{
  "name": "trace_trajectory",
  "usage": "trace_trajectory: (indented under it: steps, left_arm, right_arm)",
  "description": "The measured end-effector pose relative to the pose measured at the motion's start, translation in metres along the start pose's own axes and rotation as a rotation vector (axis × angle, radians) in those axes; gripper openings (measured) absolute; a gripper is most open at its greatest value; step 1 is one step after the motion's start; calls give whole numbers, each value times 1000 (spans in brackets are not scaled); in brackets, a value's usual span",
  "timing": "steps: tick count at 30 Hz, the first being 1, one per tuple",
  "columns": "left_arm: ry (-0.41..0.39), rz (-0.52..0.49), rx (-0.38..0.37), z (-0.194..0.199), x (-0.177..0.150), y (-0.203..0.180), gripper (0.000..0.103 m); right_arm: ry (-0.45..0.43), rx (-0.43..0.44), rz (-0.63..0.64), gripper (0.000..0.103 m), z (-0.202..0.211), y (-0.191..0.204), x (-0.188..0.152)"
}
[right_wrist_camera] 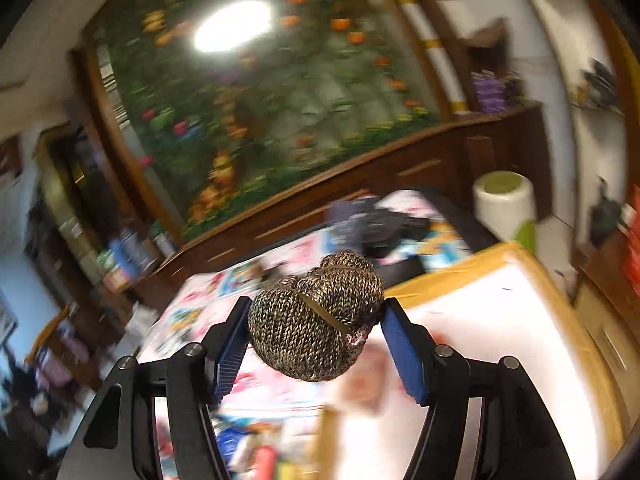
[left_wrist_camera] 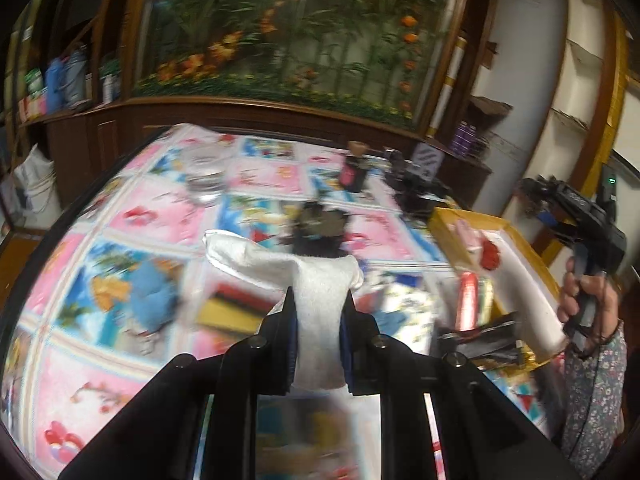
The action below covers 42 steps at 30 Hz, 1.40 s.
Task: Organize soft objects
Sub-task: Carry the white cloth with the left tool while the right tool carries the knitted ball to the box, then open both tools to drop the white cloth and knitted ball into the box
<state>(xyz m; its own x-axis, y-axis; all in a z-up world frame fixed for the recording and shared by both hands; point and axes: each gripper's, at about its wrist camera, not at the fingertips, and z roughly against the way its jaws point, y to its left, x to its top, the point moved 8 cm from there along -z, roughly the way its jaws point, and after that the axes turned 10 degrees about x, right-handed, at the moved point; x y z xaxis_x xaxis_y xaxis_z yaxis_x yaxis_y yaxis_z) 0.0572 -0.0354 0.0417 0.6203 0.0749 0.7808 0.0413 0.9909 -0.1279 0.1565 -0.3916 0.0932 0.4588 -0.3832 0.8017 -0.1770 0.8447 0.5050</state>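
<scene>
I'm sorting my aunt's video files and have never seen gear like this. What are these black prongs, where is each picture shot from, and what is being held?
No robot here: a person holds a black two-finger gripper in each hand, and a fisheye camera on each looks forward along its fingers.

The left wrist view shows the left gripper shut on a white felt-like cloth piece. At its right edge you see the person's right hand gripping the other tool.

The right wrist view shows the right gripper holding a brown-and-tan knitted bundle tied with a band.

Below lie a pink-and-blue patterned bedcover and a yellow-edged box with a white inside. A fuzzy blue item lies on the cover, too blurred to identify.
</scene>
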Motion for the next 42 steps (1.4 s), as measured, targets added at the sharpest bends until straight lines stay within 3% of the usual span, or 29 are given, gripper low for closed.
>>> trace_trajectory:
  steps: [4, 9, 16, 22, 31, 36, 39, 42]
  left_arm:
    - [32, -64, -141, -9, 17, -75, 17]
    - [126, -136, -293, -36, 25, -176, 17]
    - [267, -213, -347, -89, 0, -266, 17]
    - [367, -222, -323, -118, -28, -285, 17]
    - [344, -253, -303, -122, -35, -287, 18]
    - [321, -276, -304, -120, -37, -288, 29]
    - [299, -270, -306, -118, -34, -287, 45]
    - [290, -257, -320, -113, -30, -285, 46]
  right_arm:
    - [6, -71, -119, 69, 9, -49, 7]
    - [83, -141, -223, 69, -3, -92, -4]
    - [122, -195, -269, 69, -13, -115, -15]
    - [173, -226, -283, 69, -25, -121, -24]
    - [205, -242, -284, 70, -33, -116, -33]
    - [214, -263, -284, 71, -34, -117, -35]
    - [211, -272, -273, 74, -33, -116, -34]
    - [194, -284, -261, 76, -29, -114, -30]
